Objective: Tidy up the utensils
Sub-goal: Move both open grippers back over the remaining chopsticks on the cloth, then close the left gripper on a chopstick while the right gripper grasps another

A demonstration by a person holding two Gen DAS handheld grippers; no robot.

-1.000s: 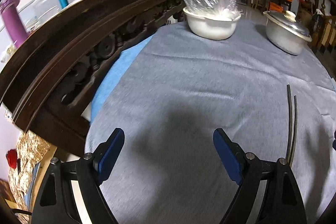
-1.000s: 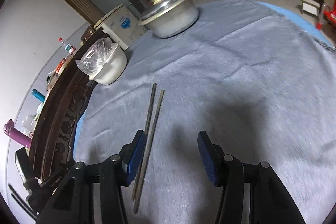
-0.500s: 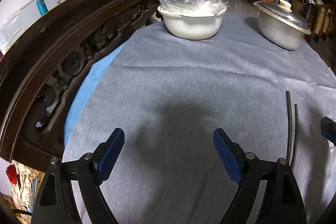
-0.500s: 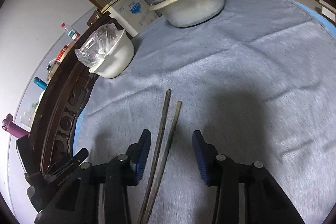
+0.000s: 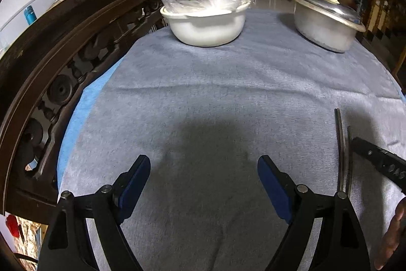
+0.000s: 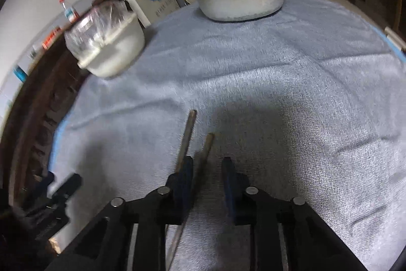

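Only the right wrist view shows the right gripper (image 6: 206, 166), jaws just closing, not yet pinching, around one of two chopsticks (image 6: 205, 151) lying on the grey cloth (image 6: 291, 83); the other lies outside its left finger. The left gripper (image 5: 204, 169), spread wide and empty, has both chopsticks at its right.

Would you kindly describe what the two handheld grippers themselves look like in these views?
Both match: the left gripper and right gripper have matte black angular linkage arms joined by round silver pivot pins, each finger tipped with a flat dark-blue pad. No cables or sleeves show. The right gripper's side bears small moulded marks, unreadable.
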